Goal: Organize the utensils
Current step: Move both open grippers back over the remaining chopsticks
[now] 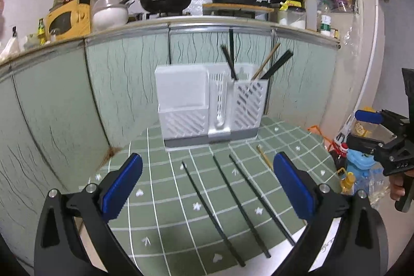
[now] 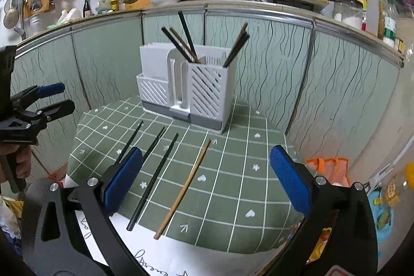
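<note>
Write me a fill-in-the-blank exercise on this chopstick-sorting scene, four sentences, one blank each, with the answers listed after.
1. Lying on the green checked tablecloth are three dark chopsticks and one ____ wooden chopstick.
2. The chopsticks already sorted stand in the ____ compartment of the white utensil holder.
3. The left gripper and the right gripper are both ____.
4. Each gripper's finger pads are coloured ____.

Answers: light brown; right-hand; open; blue
</note>
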